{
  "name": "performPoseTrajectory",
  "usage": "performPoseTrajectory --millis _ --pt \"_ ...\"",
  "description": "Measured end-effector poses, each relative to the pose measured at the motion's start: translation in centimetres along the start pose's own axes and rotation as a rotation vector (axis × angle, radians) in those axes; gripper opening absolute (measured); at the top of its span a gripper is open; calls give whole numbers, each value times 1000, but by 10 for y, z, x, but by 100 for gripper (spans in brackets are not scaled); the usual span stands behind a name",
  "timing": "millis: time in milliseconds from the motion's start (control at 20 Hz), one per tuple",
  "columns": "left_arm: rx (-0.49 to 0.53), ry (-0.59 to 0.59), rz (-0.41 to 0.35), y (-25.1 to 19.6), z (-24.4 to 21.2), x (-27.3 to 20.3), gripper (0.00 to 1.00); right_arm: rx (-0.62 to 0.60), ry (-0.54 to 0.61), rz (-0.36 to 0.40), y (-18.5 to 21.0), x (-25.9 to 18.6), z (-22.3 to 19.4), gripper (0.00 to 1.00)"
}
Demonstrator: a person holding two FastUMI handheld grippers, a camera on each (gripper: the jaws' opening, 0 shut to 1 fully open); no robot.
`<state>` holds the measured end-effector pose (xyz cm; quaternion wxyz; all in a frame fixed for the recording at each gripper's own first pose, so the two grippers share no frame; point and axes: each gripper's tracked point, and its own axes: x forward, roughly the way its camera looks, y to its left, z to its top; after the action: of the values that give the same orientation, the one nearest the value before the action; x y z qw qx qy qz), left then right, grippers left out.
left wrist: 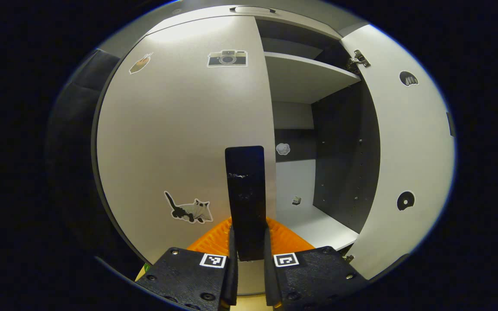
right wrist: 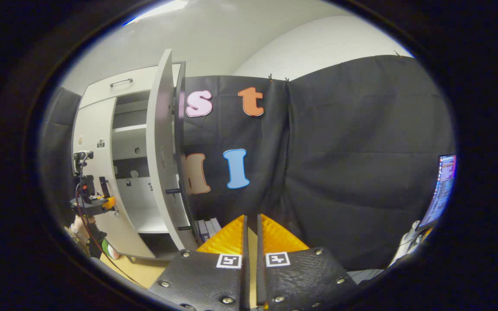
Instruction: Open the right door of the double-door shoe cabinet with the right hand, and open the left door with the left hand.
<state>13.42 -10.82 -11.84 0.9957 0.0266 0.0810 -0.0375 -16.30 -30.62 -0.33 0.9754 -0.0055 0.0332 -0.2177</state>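
Already half done: right door open, left door pending

Left gripper (left wrist: 249, 242) is clamped on the left door's (left wrist: 180, 129) dark handle (left wrist: 245, 194). Right door (left wrist: 404, 142) stands wide; right gripper (right wrist: 252, 235) is nearly closed, empty (well clear). Risk: a skewed pull slips the narrow handle free.

L gripper (left wrist: 249, 242): black textured body, 2 square b/w tags, screws | R gripper (right wrist: 252, 242): same, 2 tags
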Motion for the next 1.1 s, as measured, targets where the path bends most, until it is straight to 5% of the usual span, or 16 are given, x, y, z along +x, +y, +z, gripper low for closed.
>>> performPoseTrajectory --millis 1100 --pt "-50 34 -124 7 -7 -51 22 9 36 146 63 10 -11 6"
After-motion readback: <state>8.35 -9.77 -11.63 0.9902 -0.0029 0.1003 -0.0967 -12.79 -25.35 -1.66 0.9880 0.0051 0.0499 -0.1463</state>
